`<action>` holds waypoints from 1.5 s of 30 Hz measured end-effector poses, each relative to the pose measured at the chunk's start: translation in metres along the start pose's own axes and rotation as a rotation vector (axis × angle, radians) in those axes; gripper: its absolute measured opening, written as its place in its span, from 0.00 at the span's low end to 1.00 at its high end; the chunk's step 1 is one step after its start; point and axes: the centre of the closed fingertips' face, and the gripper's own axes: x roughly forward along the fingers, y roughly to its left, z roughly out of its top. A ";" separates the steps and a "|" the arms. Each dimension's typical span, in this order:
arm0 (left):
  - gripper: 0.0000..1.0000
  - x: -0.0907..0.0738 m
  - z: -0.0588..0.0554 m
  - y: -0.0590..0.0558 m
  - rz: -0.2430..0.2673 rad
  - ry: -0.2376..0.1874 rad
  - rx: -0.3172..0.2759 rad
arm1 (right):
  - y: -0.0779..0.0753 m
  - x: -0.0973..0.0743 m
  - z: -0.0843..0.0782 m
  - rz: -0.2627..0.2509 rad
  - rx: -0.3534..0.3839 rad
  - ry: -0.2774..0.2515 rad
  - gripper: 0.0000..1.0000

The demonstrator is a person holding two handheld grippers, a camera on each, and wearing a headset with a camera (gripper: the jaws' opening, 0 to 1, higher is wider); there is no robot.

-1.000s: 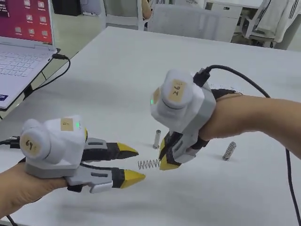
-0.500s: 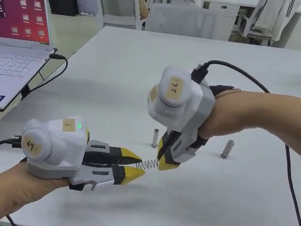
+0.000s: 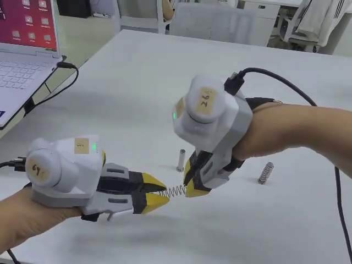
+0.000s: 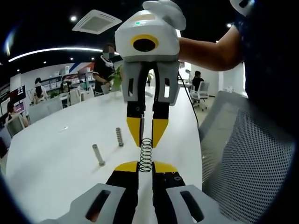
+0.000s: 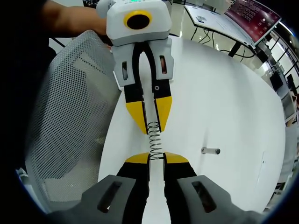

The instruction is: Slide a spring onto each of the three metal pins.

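Closing move: my left gripper, spread a second ago, had brought its yellow tips together on one end of the spring.
Right gripper: fingers pinched the spring's other end, same hold as a second before.
Spring: spanned tip to tip between the two grippers, low over the table; in the left gripper view it ran straight from my own jaws to the opposite pair. I could not tell whether it touched the table.
Pin: one stood upright and bare, just behind the held spring and near the right gripper.
Second spring: lay on the table, well apart to the right, untouched.
Meaning: I judged this a two-ended hold, perhaps a hand-over; no spring sat on the pin in view, so the task was at an early stage.
Next need: one gripper would have to let go so a free end could meet the pin top.
Risk: the spring could flick away on release.
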 end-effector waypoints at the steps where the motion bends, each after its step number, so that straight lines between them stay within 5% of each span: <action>1: 0.02 0.000 0.000 0.000 0.000 0.000 0.004 | 0.000 0.000 0.000 -0.001 0.003 0.000 0.08; 26: 0.02 -0.005 0.013 0.004 0.000 -0.041 0.011 | 0.000 0.008 -0.004 0.015 0.024 -0.004 0.10; 45: 0.03 -0.001 0.011 0.002 0.003 -0.045 -0.015 | 0.001 -0.004 0.006 -0.010 0.015 -0.038 0.08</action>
